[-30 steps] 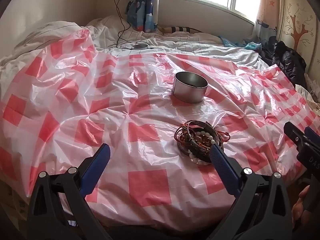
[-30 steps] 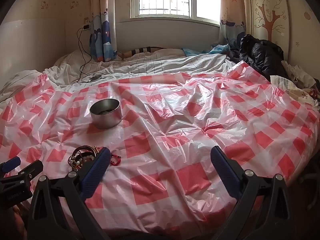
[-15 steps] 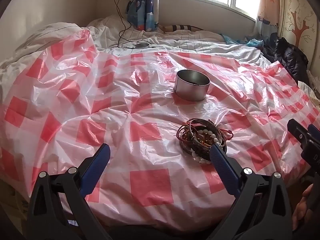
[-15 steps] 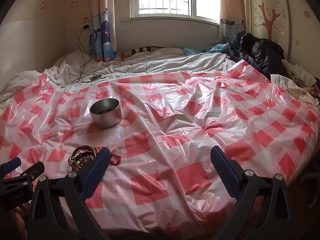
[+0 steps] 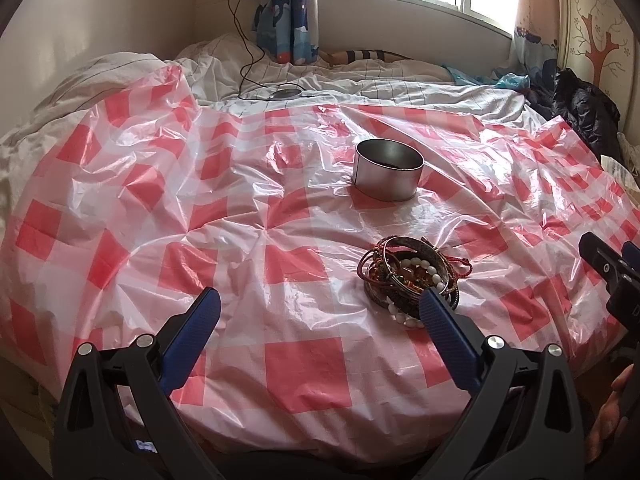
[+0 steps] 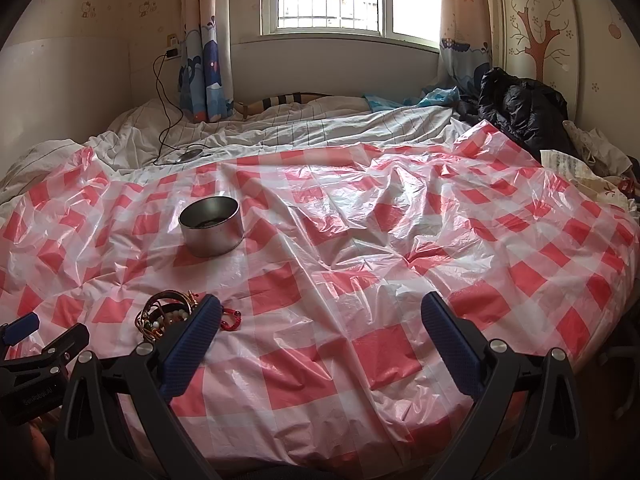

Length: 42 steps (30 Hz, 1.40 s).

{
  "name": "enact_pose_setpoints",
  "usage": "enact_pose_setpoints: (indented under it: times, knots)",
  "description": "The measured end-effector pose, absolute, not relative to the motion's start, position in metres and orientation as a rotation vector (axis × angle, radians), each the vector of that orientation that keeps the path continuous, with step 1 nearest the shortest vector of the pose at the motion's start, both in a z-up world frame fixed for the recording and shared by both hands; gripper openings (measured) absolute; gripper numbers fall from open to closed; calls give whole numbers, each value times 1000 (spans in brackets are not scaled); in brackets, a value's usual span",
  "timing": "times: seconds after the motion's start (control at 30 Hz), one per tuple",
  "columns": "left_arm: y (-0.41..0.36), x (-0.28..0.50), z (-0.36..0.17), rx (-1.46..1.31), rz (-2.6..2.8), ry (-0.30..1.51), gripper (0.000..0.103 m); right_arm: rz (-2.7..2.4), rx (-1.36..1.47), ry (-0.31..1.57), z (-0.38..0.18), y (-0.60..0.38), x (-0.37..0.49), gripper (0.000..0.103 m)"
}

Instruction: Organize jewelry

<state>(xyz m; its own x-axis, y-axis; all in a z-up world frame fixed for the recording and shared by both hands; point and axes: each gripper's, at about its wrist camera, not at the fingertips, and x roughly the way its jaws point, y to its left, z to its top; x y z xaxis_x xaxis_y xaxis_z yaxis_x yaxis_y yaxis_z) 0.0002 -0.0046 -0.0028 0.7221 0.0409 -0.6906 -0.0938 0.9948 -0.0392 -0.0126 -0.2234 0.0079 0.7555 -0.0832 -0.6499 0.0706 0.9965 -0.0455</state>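
A tangled pile of bracelets (image 5: pixel 408 274), with white beads, brown bangles and a red cord, lies on the red-and-white checked plastic sheet (image 5: pixel 256 216). Behind it stands a round metal tin (image 5: pixel 389 169) with something dark inside. My left gripper (image 5: pixel 318 308) is open, its right finger just in front of the pile. In the right wrist view the pile (image 6: pixel 168 316) sits left of my open right gripper (image 6: pixel 320 314), partly hidden by its left finger, and the tin (image 6: pixel 211 231) stands further back. Neither gripper holds anything.
The sheet covers a rumpled bed with white bedding (image 6: pixel 304 128). A charger cable and a round device (image 6: pixel 188 155) lie at the back left. A black jacket (image 6: pixel 520 108) and papers are heaped at the right. The other gripper (image 5: pixel 612 272) shows at the right edge.
The left wrist view has shifted slightly, so the tin and the pile sit a little further right and lower. The right gripper has barely moved. Both stay open.
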Motion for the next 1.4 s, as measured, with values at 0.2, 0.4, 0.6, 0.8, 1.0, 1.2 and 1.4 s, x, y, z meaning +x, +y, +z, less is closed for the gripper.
enact_pose_setpoints:
  times: [0.2, 0.4, 0.6, 0.8, 1.0, 1.2, 1.4]
  knots:
    - [-4, 1, -3, -74, 74, 773, 96, -93, -3, 706, 8, -227, -14, 96]
    - [-4, 2, -4, -71, 74, 791, 96, -85, 29, 726, 4, -230, -11, 96]
    - [-4, 2, -4, -67, 75, 813, 96, -86, 15, 724, 5, -227, -11, 96]
    - [-5, 3, -5, -68, 76, 830, 96, -93, -43, 713, 7, -216, -13, 96]
    - [-5, 3, -5, -65, 76, 841, 96, -94, -68, 710, 7, -212, -13, 96]
    - [-5, 4, -7, -65, 83, 859, 96, -94, -70, 708, 7, -210, -14, 96]
    - [-4, 4, -5, -55, 78, 812, 96, -94, -68, 709, 7, -211, -13, 96]
